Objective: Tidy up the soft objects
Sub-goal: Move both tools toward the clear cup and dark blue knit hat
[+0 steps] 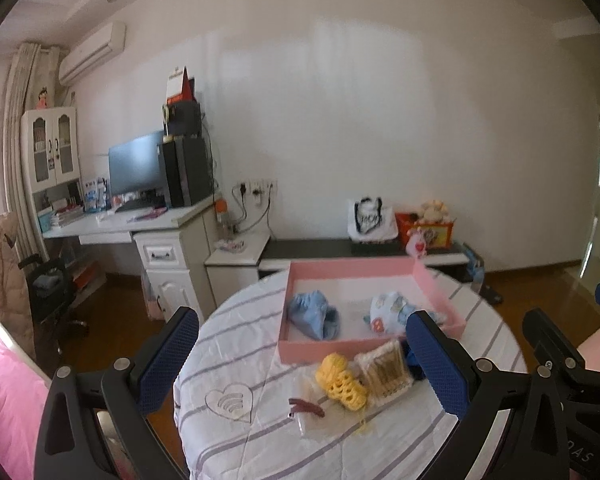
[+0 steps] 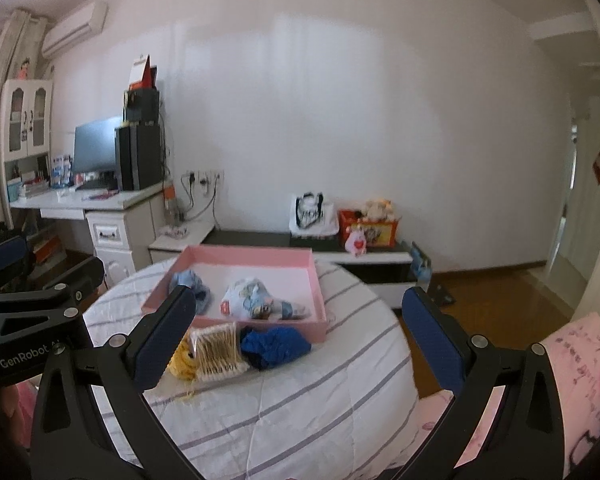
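- The left tool (image 1: 300, 364) is held above the near edge of the counter (image 1: 260, 440); its two blue-padded fingers (image 1: 168, 360) stand wide apart with nothing between them.
- The right tool (image 2: 300, 344) is likewise spread wide and empty, and it hovers over the same counter beside the left tool.
- The counter is round and covered with a white cloth (image 2: 300, 420) that has thin purple stripes.
- A shallow pink box (image 1: 300, 350) sits on the far half of the counter, with its white floor exposed.
- Inside the box, a light blue cloth bundle (image 1: 314, 314) lies at the left side. A white patterned cloth bundle (image 2: 256, 296) lies to its right, apart from it.
- Just outside the near wall of the box, three items lie in a row, touching one another: a yellow knitted piece (image 1: 342, 380), a clear pack of cotton swabs (image 2: 216, 350), and a dark blue cloth (image 2: 276, 346).
- The dark blue cloth rests against the near wall of the box.
- A small dark red clip (image 1: 306, 406) lies on the cloth cover, nearer the camera than the yellow knitted piece.
- Pink bedding (image 2: 580, 380) shows at the right edge of the right wrist view.
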Motion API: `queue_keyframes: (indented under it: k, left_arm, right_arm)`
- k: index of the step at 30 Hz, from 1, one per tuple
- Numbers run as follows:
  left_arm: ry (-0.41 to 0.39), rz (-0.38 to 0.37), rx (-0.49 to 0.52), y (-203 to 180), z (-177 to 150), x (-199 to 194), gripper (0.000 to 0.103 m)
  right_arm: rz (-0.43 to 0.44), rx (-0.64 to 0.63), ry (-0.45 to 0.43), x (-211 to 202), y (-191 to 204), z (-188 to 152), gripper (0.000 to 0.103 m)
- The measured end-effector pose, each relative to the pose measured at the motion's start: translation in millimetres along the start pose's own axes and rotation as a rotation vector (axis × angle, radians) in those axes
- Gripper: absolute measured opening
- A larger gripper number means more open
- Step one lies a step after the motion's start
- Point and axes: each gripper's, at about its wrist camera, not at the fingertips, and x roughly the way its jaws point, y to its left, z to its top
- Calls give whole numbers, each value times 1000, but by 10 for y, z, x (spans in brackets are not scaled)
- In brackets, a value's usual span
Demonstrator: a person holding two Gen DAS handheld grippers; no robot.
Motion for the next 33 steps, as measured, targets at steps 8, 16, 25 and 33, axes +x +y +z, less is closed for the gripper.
queue_keyframes:
  k: [8,16,25,33]
  left_arm:
    - [140,0,1,47,-65,461,103]
    - [296,29,8,124,-218,988,103]
    - [463,20,-41,220,-483,1658,103]
    - [546,-3,-108,381,-667,2195,90]
  right_arm:
    - [6,-2,128,420,51,-227,103]
    - [1,4,257,873,63,-453,103]
    - [-1,9,382,1347,77,-679,103]
    - [-5,13,450,1670,81,-766,103]
